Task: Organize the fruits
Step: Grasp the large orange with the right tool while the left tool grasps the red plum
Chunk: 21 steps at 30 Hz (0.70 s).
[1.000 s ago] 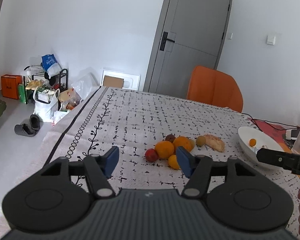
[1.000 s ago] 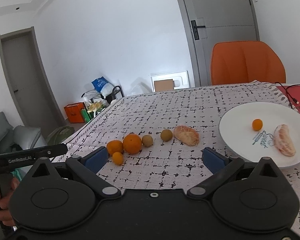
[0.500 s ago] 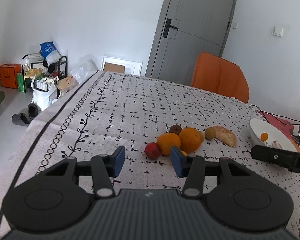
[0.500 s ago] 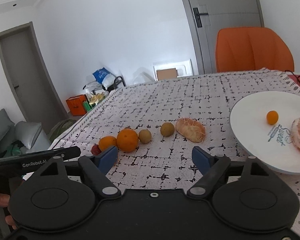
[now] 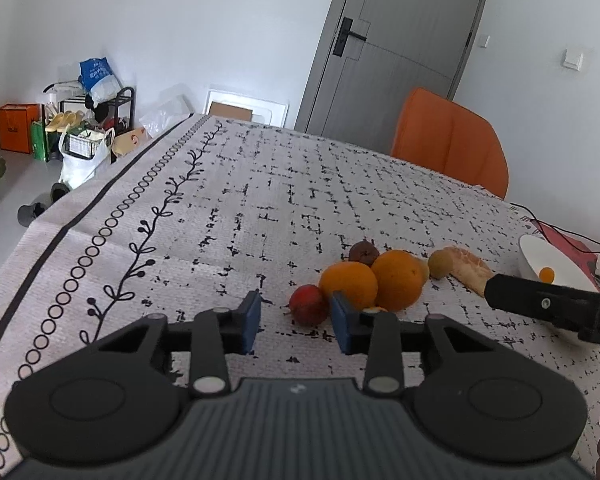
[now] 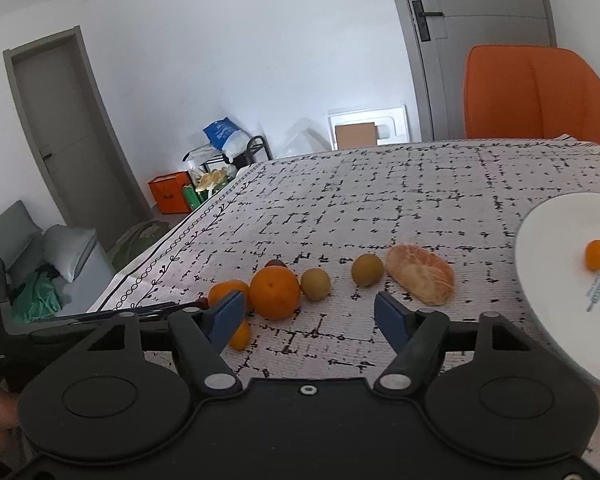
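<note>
Only a kumquat (image 6: 596, 254) sits on the plate (image 6: 548, 280), the other fruits (image 6: 275, 293) wait on the cloth, and both grippers, left (image 5: 294, 322) and right (image 6: 310, 317), have just been closing, empty and still parted.

left gripper (image 5: 294, 326) fingers closing, empty, just short of a small red fruit (image 5: 309, 304) beside two oranges (image 5: 374, 282)

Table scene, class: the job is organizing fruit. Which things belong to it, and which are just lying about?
Belongs to the job:
- two oranges
- red fruit
- two greenish-brown fruits
- peeled citrus
- white plate
- small orange fruit on plate

Just lying about:
- orange chair
- shoe rack
- orange bag
</note>
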Motion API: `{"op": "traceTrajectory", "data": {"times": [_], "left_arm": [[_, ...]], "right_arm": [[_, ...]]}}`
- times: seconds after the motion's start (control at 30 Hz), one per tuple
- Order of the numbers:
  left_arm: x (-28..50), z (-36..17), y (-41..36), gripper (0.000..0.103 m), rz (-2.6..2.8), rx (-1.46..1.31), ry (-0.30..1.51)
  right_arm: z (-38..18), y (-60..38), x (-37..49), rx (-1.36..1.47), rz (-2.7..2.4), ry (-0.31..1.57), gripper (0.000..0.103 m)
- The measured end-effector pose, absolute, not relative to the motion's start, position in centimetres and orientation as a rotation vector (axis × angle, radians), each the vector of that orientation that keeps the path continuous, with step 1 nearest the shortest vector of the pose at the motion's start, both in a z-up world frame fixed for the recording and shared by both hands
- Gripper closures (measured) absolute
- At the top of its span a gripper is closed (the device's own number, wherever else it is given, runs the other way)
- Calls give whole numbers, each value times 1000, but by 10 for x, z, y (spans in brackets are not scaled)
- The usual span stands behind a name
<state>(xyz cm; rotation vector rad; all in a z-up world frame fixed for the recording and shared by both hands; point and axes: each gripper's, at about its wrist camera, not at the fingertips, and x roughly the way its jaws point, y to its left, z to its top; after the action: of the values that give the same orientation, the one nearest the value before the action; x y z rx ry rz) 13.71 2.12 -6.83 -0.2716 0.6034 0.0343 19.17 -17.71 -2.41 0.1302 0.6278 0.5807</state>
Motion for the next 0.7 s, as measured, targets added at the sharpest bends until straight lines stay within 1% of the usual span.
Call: {"op": "traceTrajectory", "data": {"times": [0.13, 0.17, 0.23, 0.27, 0.4, 0.7], "left_arm": [[139, -71, 23, 72, 34, -285, 608], [139, -71, 23, 74, 30, -287, 609], [139, -71, 24, 84, 19, -298, 613], [139, -72, 24, 86, 17, -303, 618], [136, -69, 25, 86, 25, -301, 614], [127, -64, 37, 86, 55, -308, 602]], "right_arm": [[-26, -171, 197, 135, 595, 646, 37], [-26, -169, 198, 136, 601, 648, 38], [-27, -165, 200, 137, 611, 651, 39], [-27, -163, 201, 136, 614, 652, 40], [-30, -154, 205, 132, 622, 664, 47], [-36, -138, 211, 115, 630, 682, 48]]}}
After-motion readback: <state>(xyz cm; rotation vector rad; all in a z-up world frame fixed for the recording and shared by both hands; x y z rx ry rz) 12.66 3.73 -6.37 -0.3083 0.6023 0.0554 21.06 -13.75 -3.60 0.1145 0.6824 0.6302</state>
